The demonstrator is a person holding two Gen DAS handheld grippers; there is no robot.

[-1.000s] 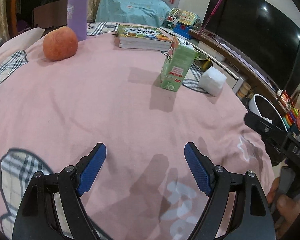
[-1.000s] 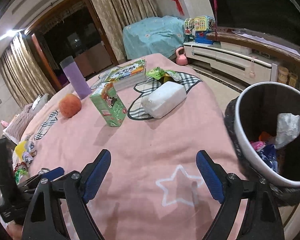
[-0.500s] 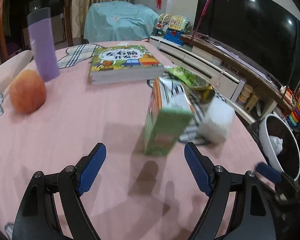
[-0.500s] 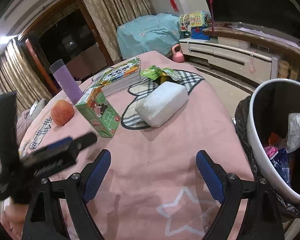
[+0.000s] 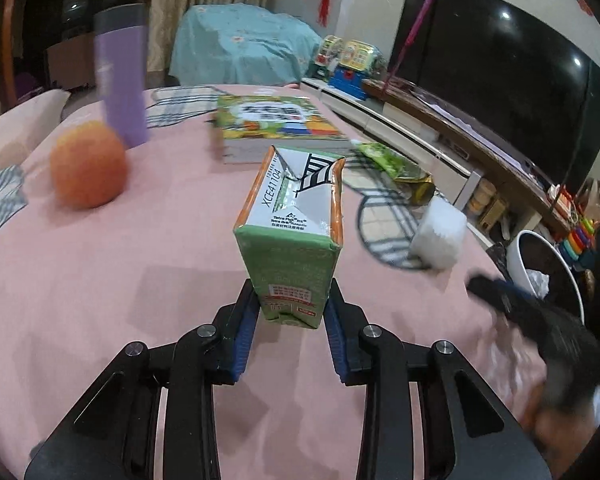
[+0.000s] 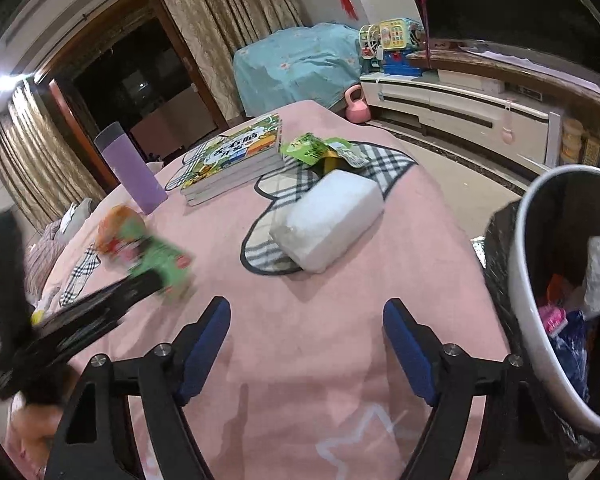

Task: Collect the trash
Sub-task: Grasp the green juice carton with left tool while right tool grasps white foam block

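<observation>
Carton [image 5: 290,240] base hidden between closing left jaws, smeared in right view, right jaws closing, empty.

pink bed [image 6: 340,360] carries books [image 6: 232,160], foam block [image 6: 328,220].

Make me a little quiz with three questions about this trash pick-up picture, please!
1. True or false: the left gripper has the green drink carton between its blue pads.
2. Which thing sits nearest the purple bottle? A) the orange fruit B) the white foam block C) the trash bin
3. Fill in the blank: the right gripper holds ______.

Key:
1. True. Its jaws are closing on the carton's lower end.
2. A. The fruit lies right beside the bottle on the pink cloth.
3. Nothing. Only cloth shows between its pads, though the jaws are closing a little.
</observation>
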